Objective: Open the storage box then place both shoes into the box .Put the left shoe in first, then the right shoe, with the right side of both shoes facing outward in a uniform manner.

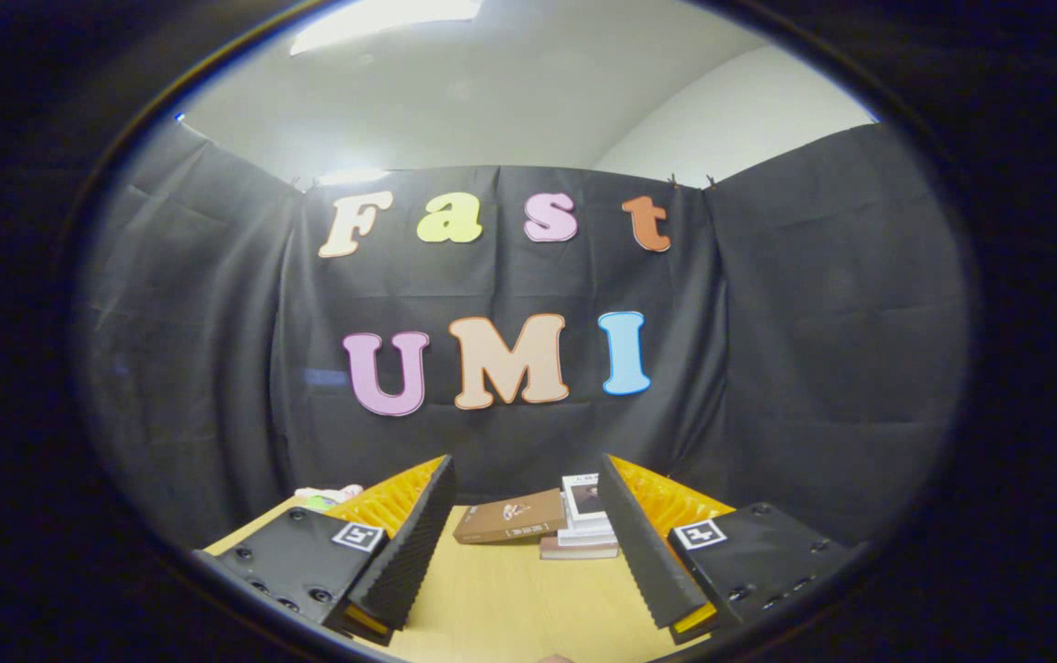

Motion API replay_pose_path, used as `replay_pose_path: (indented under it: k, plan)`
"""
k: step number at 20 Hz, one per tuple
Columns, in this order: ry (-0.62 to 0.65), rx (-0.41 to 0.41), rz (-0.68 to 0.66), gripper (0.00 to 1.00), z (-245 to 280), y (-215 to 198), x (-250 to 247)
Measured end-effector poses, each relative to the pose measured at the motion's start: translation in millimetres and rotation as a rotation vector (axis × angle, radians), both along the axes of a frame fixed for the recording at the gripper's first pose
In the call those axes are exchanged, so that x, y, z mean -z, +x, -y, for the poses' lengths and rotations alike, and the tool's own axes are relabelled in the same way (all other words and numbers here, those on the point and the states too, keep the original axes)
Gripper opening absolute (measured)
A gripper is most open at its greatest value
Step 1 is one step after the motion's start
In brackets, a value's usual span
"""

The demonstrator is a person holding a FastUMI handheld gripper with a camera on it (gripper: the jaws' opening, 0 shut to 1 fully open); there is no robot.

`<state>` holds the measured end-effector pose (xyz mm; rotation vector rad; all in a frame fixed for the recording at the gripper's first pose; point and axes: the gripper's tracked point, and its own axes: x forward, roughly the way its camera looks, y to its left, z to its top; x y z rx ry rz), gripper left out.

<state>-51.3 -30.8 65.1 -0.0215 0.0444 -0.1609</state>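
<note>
Beyond the spread, empty gripper point(523, 511), a brown book point(510, 517) and a book stack point(584, 520) lie on the wooden table point(501, 599); storage box and shoes unseen, so reaching blindly risks knocking the books

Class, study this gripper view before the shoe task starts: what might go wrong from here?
1. The gripper is open over the bare table, aimed high at the wall; lowering it blindly risks striking the tabletop.
2. A brown book and a stack of books lie just beyond the fingers; sweeping forward may knock them.
</note>
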Motion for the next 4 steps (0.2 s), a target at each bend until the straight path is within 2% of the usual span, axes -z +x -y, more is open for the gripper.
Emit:
replay_pose_path:
  k: [4]
  plan:
    - [0.014,0.009,-0.003,0.98,6.9,5.6,0.4]
